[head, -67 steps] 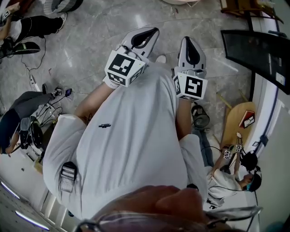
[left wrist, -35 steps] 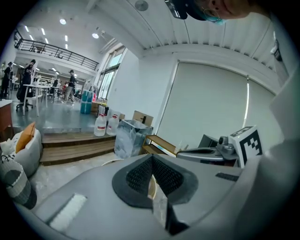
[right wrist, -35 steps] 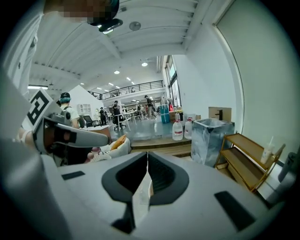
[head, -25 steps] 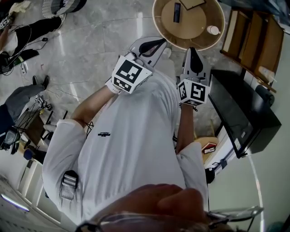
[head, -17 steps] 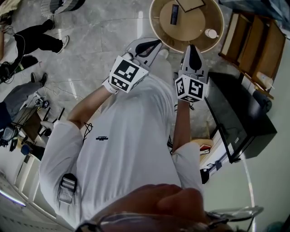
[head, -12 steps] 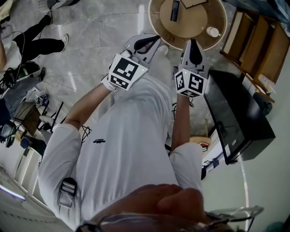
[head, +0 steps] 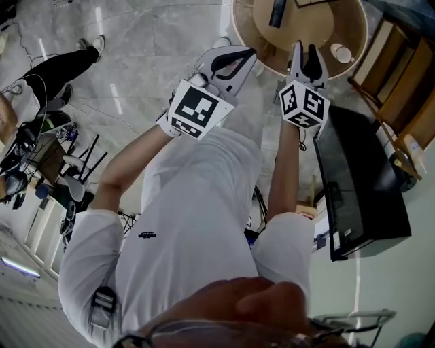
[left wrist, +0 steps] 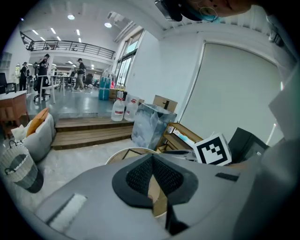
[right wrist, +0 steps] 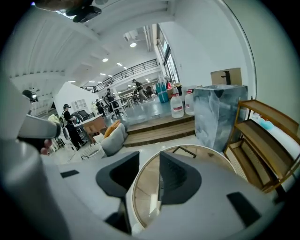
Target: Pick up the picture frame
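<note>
The picture frame [right wrist: 186, 152] sits on the far side of the round table [head: 340, 20], well apart from both grippers. In the head view only its near corner shows at the top edge, and we cannot tell whether it lies flat or leans. A dark flat device [head: 277, 12] lies on the table just beside it, toward the table's left side, and a white cup [head: 342, 53] stands close to the right rim.

We hold the right gripper [head: 306, 51] above the table's near edge. Its jaws have just been opening and now stand spread, with nothing between them but a view of the bare tabletop. The left gripper [head: 245, 56] hangs off the table's near-left rim, its jaws pressed together and empty.

Between the spread jaws and the frame we see only open tabletop. The device and the cup stand to either side of that line.

Around the table, a wooden shelf [head: 401, 75] stands against the wall at the right, with a black cabinet [head: 360, 183] on the floor nearer us. Beyond the table rises a grey marbled bin [right wrist: 218, 112]. Wooden steps [right wrist: 159, 131] run past it, and clear jugs [right wrist: 177, 107] stand on top of them. Another person [head: 61, 68] is on the marble floor at the far left.
</note>
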A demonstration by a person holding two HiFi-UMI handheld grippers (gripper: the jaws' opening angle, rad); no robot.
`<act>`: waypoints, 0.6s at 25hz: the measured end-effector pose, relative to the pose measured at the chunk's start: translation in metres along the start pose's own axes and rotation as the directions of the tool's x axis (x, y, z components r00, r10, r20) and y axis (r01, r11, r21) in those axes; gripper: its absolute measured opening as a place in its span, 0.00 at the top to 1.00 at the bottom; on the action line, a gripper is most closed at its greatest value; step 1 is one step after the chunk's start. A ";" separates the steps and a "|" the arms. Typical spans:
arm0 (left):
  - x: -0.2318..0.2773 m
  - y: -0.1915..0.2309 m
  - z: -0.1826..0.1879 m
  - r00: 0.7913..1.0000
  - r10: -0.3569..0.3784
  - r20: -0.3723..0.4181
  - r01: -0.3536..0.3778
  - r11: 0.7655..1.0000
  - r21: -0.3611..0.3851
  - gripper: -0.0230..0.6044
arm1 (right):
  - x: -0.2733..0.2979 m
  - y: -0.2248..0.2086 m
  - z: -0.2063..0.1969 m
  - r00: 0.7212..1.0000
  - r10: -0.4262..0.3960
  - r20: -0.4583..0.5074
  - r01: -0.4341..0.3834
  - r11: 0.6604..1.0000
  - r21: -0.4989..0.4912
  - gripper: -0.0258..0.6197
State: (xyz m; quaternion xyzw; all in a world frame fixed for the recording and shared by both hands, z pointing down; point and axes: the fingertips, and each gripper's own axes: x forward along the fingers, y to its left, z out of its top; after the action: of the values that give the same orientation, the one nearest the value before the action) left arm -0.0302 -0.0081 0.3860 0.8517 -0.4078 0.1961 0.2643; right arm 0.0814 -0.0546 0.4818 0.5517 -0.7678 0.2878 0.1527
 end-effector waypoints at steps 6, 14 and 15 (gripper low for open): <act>0.050 0.026 -0.034 0.999 0.015 -0.046 -0.017 0.999 -0.041 0.97 | 0.065 -0.037 -0.040 0.997 -0.014 -0.074 0.017 0.999 0.049 0.80; 0.107 0.056 -0.067 0.998 0.016 -0.063 -0.018 0.999 -0.039 0.97 | 0.145 -0.082 -0.101 0.984 -0.072 -0.163 0.086 0.993 0.084 0.80; 0.114 0.059 -0.072 0.997 0.015 -0.071 -0.018 0.999 -0.041 0.97 | 0.154 -0.090 -0.110 0.980 -0.085 -0.177 0.101 0.992 0.082 0.80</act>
State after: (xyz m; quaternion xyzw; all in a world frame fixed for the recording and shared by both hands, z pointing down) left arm -0.0185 -0.0622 0.5225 0.8352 -0.4090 0.2199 0.2946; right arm 0.1032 -0.1244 0.6778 0.5661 -0.7112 0.3617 0.2072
